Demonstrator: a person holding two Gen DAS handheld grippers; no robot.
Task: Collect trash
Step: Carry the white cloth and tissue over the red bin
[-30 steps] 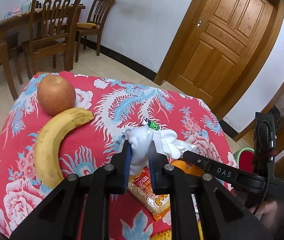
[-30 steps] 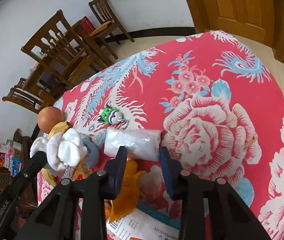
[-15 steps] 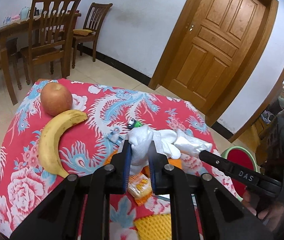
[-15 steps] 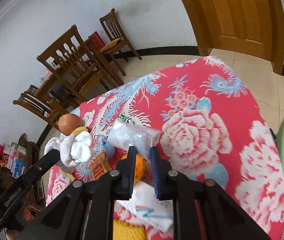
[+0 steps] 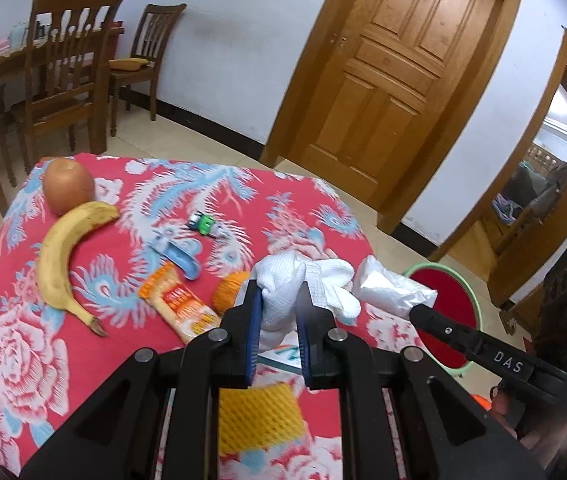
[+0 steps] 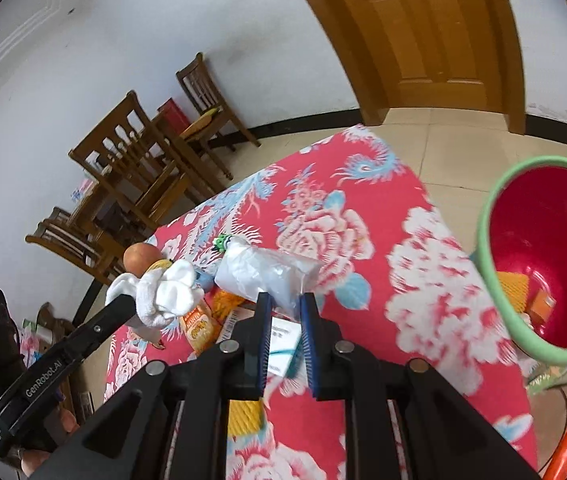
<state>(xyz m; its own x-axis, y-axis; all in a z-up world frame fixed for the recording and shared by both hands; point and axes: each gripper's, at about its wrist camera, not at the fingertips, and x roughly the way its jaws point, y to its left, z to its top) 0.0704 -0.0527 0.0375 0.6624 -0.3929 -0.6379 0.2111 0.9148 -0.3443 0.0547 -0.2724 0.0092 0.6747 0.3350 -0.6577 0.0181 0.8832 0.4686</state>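
Note:
My left gripper (image 5: 279,292) is shut on a crumpled white tissue (image 5: 283,280) and holds it above the red floral table (image 5: 23,360); the tissue also shows in the right wrist view (image 6: 167,292). My right gripper (image 6: 285,300) is shut on a clear plastic bag (image 6: 267,274), lifted off the table; the bag also shows in the left wrist view (image 5: 391,292). A red bin with a green rim (image 6: 539,256) stands on the floor to the right of the table, with some trash inside. An orange snack wrapper (image 5: 181,306) and a yellow foam net (image 5: 259,416) lie on the table.
An apple (image 5: 67,186), a banana (image 5: 63,260), a blue clip (image 5: 179,254), a small green toy (image 5: 203,224), an orange fruit (image 5: 229,292) and a printed paper (image 6: 279,332) lie on the table. Wooden chairs (image 5: 63,72) and a door (image 5: 395,92) stand behind.
My right gripper closed on the plastic bag and lifted it toward the bin. My left gripper rose and pulled back with the tissue. The bin came into view.

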